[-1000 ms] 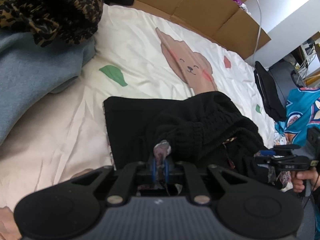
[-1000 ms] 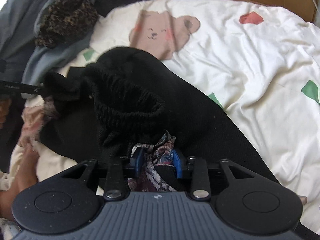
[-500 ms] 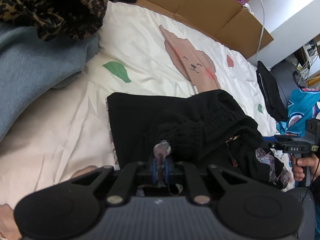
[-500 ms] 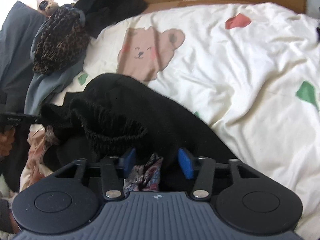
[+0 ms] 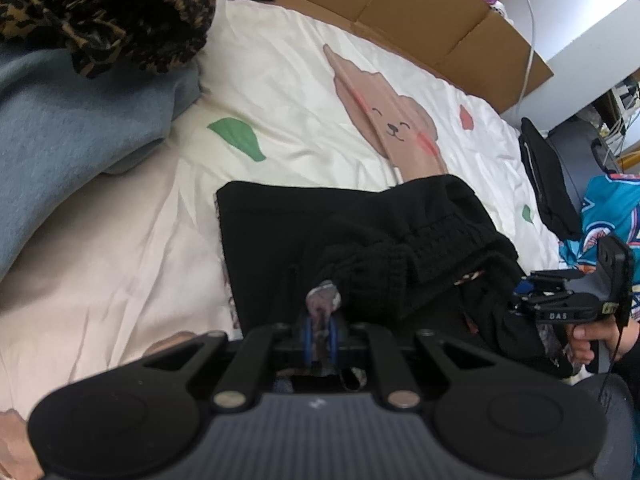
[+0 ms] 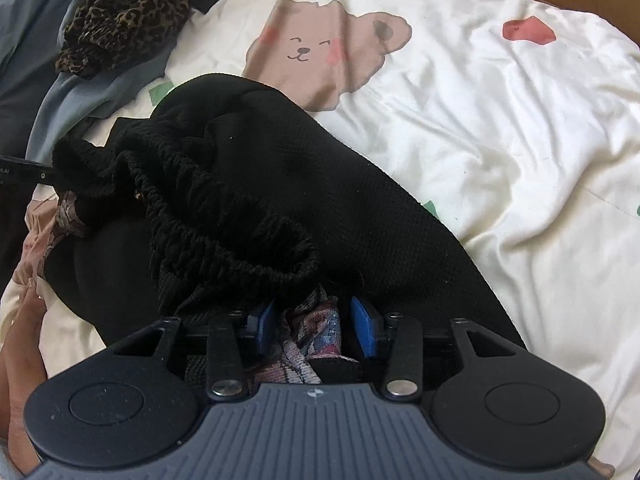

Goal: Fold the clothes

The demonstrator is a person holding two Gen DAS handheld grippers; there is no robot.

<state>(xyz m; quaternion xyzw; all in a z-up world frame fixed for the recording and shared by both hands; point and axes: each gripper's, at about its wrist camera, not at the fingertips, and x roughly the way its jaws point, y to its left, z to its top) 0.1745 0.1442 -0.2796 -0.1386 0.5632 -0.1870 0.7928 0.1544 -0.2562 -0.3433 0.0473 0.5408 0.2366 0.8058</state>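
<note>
While the left gripper [image 5: 319, 330] pinches the black garment's [image 6: 280, 184] hem, the right gripper [image 6: 316, 326] gapes around its bunched edge, the garment stretching bearward from both.

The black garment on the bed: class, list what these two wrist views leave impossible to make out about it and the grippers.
- Left wrist view: the left gripper body covers the near edge of the black garment.
- Right wrist view: the right gripper body hides the patterned lining below its pads.
- Right wrist view: the frame edge cuts off the left gripper.
- Both views: bunched folds conceal the garment's type.
</note>
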